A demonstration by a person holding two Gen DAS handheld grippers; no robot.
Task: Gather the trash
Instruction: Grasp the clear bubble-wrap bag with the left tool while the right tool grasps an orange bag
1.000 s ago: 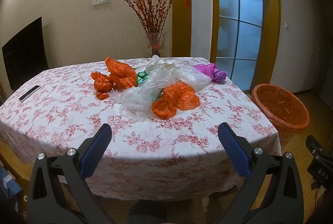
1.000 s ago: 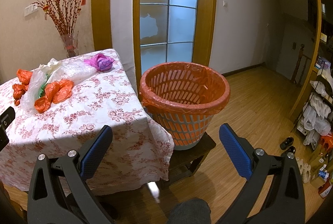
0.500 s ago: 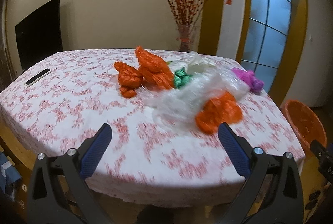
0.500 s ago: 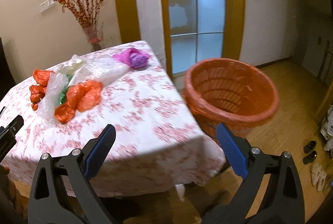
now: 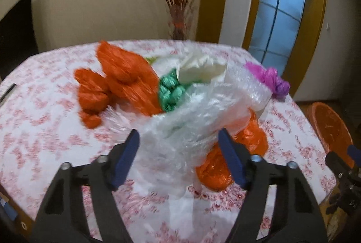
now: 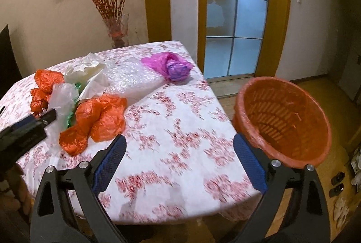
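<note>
On the table (image 6: pixel 180 130), under a white cloth printed with red flowers, crumpled plastic bags are lying in a loose heap: crinkled orange bags (image 5: pixel 126 75), a knotted green bag (image 5: pixel 171 89), a stiff folded white bag (image 5: pixel 203 69), a twisted purple bag (image 6: pixel 171 66) near the far edge, and a thin, glossy clear bag (image 5: pixel 191 121) sprawling over the middle. The left gripper (image 5: pixel 180 152) is tilting down over the heap, its blue ribbed pads straddling the clear bag; its jaws have just been closing, with a gap showing at each pad. The right gripper (image 6: pixel 180 164) is hovering over bare cloth, jaws spread wide and holding nothing. The slatted orange basket (image 6: pixel 282 121), lined with orange plastic, is standing just beside the table's right edge.
</note>
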